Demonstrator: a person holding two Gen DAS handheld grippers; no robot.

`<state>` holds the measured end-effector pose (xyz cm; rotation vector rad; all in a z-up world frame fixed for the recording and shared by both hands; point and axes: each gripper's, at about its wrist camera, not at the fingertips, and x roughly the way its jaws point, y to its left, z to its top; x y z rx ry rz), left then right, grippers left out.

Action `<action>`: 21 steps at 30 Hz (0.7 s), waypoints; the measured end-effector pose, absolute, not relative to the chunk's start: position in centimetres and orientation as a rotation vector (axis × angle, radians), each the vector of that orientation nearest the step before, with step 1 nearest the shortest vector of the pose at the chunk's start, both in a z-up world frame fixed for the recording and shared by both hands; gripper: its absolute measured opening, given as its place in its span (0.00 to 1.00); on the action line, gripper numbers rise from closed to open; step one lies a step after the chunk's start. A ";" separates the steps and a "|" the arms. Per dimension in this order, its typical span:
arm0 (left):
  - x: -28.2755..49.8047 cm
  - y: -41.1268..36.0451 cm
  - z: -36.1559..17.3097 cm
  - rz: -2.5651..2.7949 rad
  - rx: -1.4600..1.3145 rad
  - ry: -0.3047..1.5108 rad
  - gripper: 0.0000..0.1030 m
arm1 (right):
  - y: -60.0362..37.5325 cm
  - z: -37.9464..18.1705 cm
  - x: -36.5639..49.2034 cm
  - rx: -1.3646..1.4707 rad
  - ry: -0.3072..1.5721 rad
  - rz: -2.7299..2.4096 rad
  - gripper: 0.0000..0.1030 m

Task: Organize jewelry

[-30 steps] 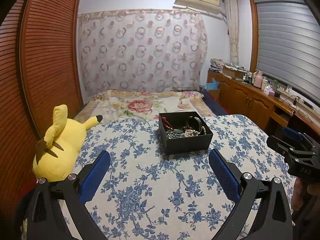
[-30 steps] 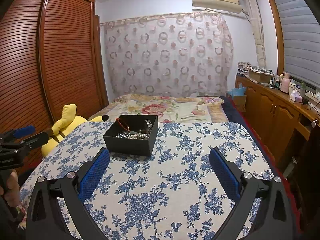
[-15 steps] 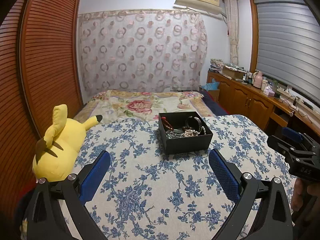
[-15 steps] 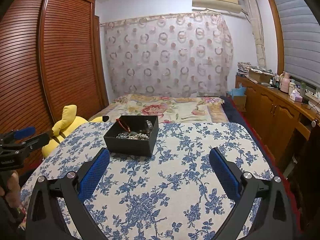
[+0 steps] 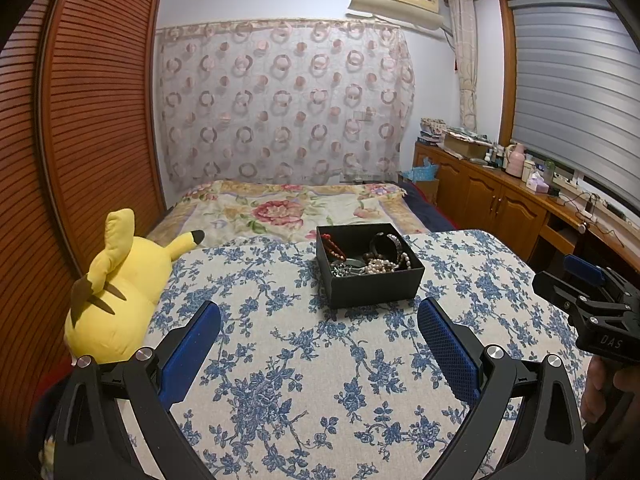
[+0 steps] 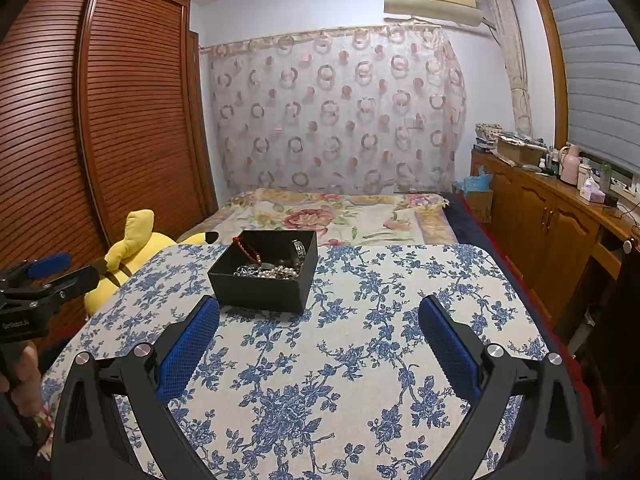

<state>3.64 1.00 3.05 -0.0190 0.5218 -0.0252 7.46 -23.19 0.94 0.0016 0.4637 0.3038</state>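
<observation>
A black box [image 5: 370, 270] sits on the surface [image 5: 320, 380], which is covered by a cloth printed with blue flowers. The box is open at the top and holds a tangle of jewelry [image 5: 368, 262]: a red bead string [image 5: 331, 245] draped against its far-left wall, a dark bangle [image 5: 386, 242] at its far-right side, and a pearl strand [image 5: 380, 266] with silvery chain toward its near wall. Nothing lies on the cloth around the box.

The left gripper [image 5: 318, 340] hovers over the surface on the near side of the box, its blue-padded fingers [image 5: 192, 346] spread wide with nothing between them. The box lies just beyond the gap, slightly toward its right finger. The right gripper [image 6: 318, 340] is likewise wide open and empty, also on the near side of the box; from its camera the box [image 6: 264, 276] sits beyond its left finger [image 6: 188, 348]. Each gripper shows at the edge of the other's view, with part of a hand [image 6: 24, 380] on the handle, and both are clear of the box.

Left of the box, off the surface's edge, a yellow plush [image 5: 120, 284] leans by a slatted wooden wardrobe [image 5: 80, 120]. Behind the box lies a bed [image 5: 288, 210] with a floral cover.
</observation>
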 end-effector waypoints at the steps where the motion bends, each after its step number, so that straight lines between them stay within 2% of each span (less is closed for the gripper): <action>1: 3.6 1.0 3.0 -0.025 -0.019 0.522 0.92 | -23.2 1.0 7.5 0.002 0.464 0.304 0.97; 21: 3.6 0.6 3.6 -0.023 -0.020 0.522 0.92 | -23.2 0.9 7.5 0.005 0.463 0.304 0.97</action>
